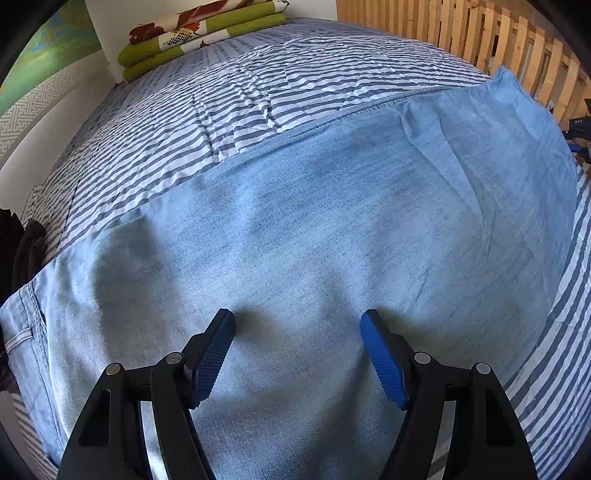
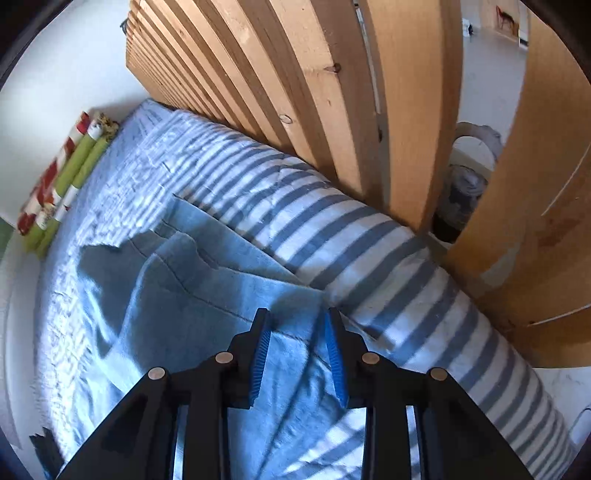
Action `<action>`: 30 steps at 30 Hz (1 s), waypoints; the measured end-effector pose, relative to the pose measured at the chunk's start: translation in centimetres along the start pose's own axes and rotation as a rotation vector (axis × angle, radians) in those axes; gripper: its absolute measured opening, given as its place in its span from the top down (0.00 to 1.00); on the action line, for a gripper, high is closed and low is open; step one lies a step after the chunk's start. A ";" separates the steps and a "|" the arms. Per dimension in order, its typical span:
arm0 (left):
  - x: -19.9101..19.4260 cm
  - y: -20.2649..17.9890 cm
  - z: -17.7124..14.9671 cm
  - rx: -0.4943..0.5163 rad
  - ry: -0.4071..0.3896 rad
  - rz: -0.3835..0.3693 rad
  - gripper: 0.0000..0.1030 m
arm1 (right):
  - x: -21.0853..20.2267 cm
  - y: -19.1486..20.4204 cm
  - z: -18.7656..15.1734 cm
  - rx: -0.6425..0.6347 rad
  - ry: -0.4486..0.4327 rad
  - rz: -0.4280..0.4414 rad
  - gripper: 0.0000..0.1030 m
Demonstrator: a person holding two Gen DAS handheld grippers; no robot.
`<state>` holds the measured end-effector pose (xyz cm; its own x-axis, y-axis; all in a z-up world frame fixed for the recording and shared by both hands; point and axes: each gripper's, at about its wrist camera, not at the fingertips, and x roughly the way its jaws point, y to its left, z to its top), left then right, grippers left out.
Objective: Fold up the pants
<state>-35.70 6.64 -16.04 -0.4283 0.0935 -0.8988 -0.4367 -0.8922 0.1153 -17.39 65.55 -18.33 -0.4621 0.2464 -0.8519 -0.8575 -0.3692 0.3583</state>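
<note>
Light blue denim pants (image 1: 332, 221) lie spread flat across the striped bed, with a pocket and seam at the lower left. My left gripper (image 1: 297, 315) hovers just above the denim, open wide, with nothing between its blue pads. In the right wrist view the pants (image 2: 192, 288) are rumpled, and one edge lies near the bed's right side. My right gripper (image 2: 297, 314) points down at that edge. Its jaws stand a narrow gap apart, and the cloth lies beneath them, not pinched.
A blue-and-white striped cover (image 1: 240, 96) spreads over the bed. A folded green and patterned blanket (image 1: 207, 33) sits at the far end. A wooden slat rail (image 2: 295, 92) runs close along the right side of the bed. Dark clothing (image 1: 22, 251) hangs at the left edge.
</note>
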 end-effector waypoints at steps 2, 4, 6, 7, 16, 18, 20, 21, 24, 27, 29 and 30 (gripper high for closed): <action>0.0 -0.1 0.0 0.002 -0.001 0.004 0.27 | -0.3 0.1 -0.2 -0.001 -0.022 -0.009 0.92; 0.0 -0.1 0.1 0.004 0.000 0.007 0.27 | -1.2 0.6 -0.6 -0.031 -0.057 -0.022 0.96; 0.0 -0.1 0.1 0.005 0.001 0.007 0.27 | -2.7 1.0 -1.0 -0.054 -0.104 -0.063 0.96; 0.0 -0.1 0.1 0.005 0.001 0.008 0.27 | -3.8 1.1 -1.3 -0.064 -0.151 -0.099 0.96; 0.2 -0.1 0.3 -0.003 0.001 0.006 0.27 | -4.0 3.1 -2.5 -0.234 -0.160 -0.415 0.86; 0.3 -0.1 0.5 -0.002 0.002 0.007 0.27 | -5.2 4.2 -2.3 -0.240 -0.220 -0.380 0.80; 0.4 0.0 0.5 -0.008 0.003 0.004 0.27 | -5.6 6.1 -2.0 -0.284 -0.238 -0.276 0.80; 0.4 0.0 0.5 -0.009 0.002 0.003 0.27 | -5.4 7.6 -1.8 -0.318 -0.228 -0.229 0.80; 0.5 0.0 0.6 -0.011 0.001 0.002 0.27 | -4.0 11.7 -1.0 -0.375 -0.179 -0.126 0.79; 0.5 0.1 0.6 -0.011 0.001 0.001 0.27 | -1.4 16.2 0.7 -0.388 -0.095 -0.067 0.70; 0.6 0.1 0.7 -0.009 0.002 0.000 0.27 | 0.1 18.2 2.0 -0.354 -0.088 -0.064 0.70; 0.6 0.1 0.7 -0.009 0.002 -0.001 0.27 | 0.7 19.1 2.6 -0.353 -0.098 -0.060 0.69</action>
<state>-36.53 6.89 -16.26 -0.4263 0.0936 -0.8997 -0.4304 -0.8958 0.1108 -34.68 61.03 -11.12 -0.4471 0.3550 -0.8210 -0.7611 -0.6333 0.1407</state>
